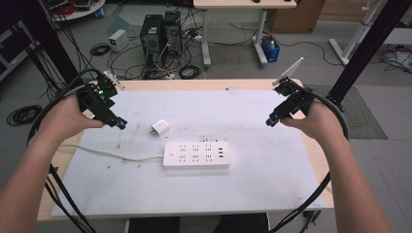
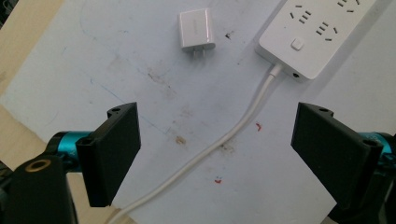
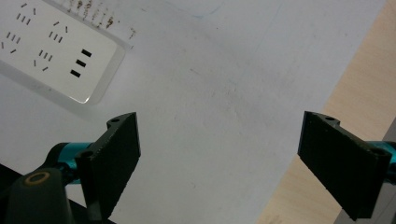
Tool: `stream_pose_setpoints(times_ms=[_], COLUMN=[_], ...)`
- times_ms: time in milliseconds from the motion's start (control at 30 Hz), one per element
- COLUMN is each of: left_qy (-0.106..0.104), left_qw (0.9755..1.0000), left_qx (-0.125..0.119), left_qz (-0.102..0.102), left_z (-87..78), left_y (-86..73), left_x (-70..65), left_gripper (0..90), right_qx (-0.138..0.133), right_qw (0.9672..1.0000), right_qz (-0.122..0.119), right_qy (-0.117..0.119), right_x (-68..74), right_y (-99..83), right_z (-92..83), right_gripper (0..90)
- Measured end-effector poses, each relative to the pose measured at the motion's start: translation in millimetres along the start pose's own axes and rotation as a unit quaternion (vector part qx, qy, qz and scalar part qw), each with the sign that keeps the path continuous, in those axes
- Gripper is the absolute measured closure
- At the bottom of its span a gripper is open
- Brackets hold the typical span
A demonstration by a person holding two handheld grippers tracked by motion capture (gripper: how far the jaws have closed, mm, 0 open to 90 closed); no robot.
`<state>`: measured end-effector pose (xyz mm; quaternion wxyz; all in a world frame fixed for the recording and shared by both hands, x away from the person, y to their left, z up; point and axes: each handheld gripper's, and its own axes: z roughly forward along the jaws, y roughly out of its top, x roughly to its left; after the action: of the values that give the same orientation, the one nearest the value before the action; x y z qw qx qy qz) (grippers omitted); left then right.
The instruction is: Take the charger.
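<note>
A white power strip lies mid-table, its white cord trailing off to the left edge. Just beyond it sits a small white plug adapter, prongs toward the strip's cord end. My left gripper hovers above the sheet left of the adapter, jaws wide apart with nothing between them. On the far right my right gripper is held over bare sheet, open and holding nothing.
A white sheet covers most of the wooden table. Black cables hang from both grippers past the table's sides. Behind the table, computer towers and tangled wires lie on the floor. Black frame posts stand at both sides.
</note>
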<state>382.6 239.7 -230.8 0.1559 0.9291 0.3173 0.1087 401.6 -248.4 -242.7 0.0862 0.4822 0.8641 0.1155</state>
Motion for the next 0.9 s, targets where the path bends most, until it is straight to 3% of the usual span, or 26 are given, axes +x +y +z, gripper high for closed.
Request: stream_pose_setpoints(times_ms=[433, 900], left_qy=[-0.007, -0.021], left_qw=[0.9999, 0.9991], left_qx=[-0.001, 0.0], left_qz=[-0.013, -0.036], left_z=[17.4, 52.0], left_y=[8.1, 29.5], left_x=[2.7, 4.1], left_gripper=[15.6, 15.6], right_qx=[-0.001, -0.002], right_qw=[1.0, 1.0], right_qz=[0.0, -0.001], right_qy=[0.003, 0.006], right_x=[-4.5, -3.7], right_y=[1.2, 6.1], right_z=[7.7, 12.6], right_gripper=[12.5, 12.5])
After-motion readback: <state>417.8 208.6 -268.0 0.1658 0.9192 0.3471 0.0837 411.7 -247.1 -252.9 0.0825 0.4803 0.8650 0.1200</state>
